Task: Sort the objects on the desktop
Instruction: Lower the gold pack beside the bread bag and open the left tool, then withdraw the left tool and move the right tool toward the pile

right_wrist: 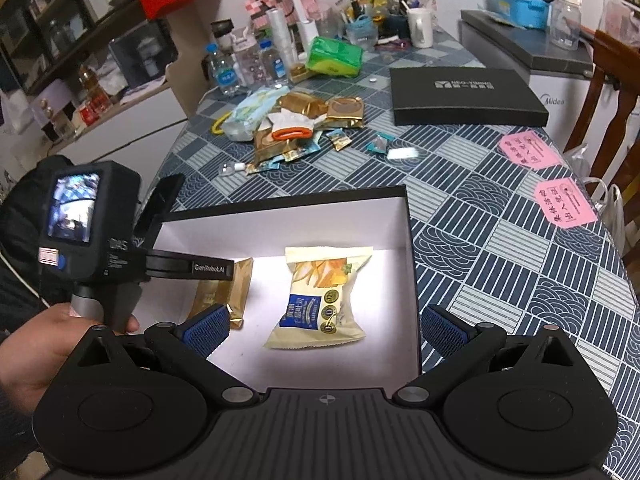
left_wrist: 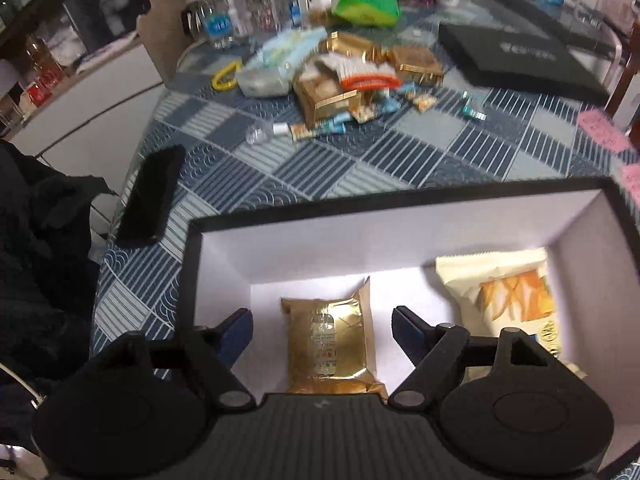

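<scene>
An open black box with a white inside (left_wrist: pixel 320 240) (right_wrist: pixel 280 210) sits at the near table edge. A gold packet (left_wrist: pixel 330 344) (right_wrist: pixel 240 284) and a cream snack bag (left_wrist: pixel 512 300) (right_wrist: pixel 320 300) lie in it. My left gripper (left_wrist: pixel 322 328) is open and empty above the gold packet. My right gripper (right_wrist: pixel 326 326) is open and empty above the cream bag. The left gripper's body and camera (right_wrist: pixel 88 232) show at the left of the right wrist view. A pile of gold packets and small sachets (left_wrist: pixel 348 84) (right_wrist: pixel 300 124) lies mid-table.
A black box lid (right_wrist: pixel 468 94) (left_wrist: pixel 520 56) lies at the far right. Two pink notes (right_wrist: pixel 528 150) sit on the right. A black phone (left_wrist: pixel 154 196) lies at the left edge. Bottles (right_wrist: pixel 224 68), a green tissue pack (right_wrist: pixel 334 56) and a mug (right_wrist: pixel 420 26) crowd the back.
</scene>
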